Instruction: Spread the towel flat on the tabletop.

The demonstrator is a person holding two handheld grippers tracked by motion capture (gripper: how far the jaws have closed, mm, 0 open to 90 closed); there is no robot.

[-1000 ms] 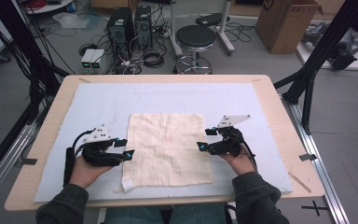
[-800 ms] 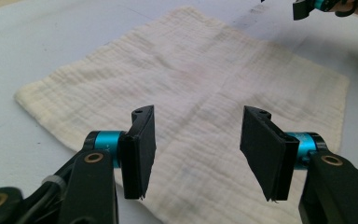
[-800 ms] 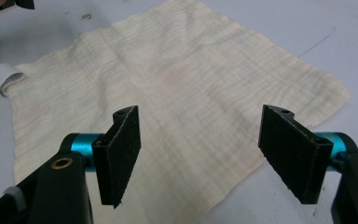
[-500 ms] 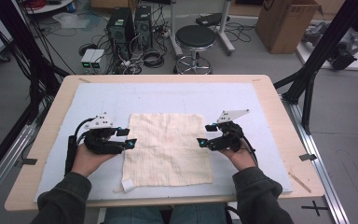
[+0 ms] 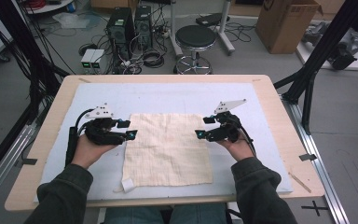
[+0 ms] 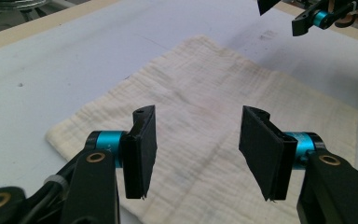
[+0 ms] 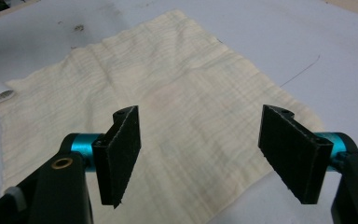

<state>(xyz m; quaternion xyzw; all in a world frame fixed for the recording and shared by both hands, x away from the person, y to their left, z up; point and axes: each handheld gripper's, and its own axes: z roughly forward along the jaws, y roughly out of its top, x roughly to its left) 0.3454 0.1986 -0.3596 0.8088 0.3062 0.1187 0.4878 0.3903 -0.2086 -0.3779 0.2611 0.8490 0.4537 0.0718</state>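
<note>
Cloth: the cream, square, crinkled muslin cloth (image 5: 168, 149) lies flat mid-worktop on the pale blue mat (image 5: 177, 95), between the two tools.
Left tool (image 5: 131, 129): jaws wide, empty, at the cloth's left edge.
Right tool (image 5: 199, 127): jaws wide, empty, at the right edge.
Step, likely: gripping opposite edges to fold; lower both evenly, pinch cloth only, not mat.
Hard to tell: how high the jaws hang over the cloth.
Small white tag (image 5: 127, 185): curled at the near-left corner, print unreadable.
</note>
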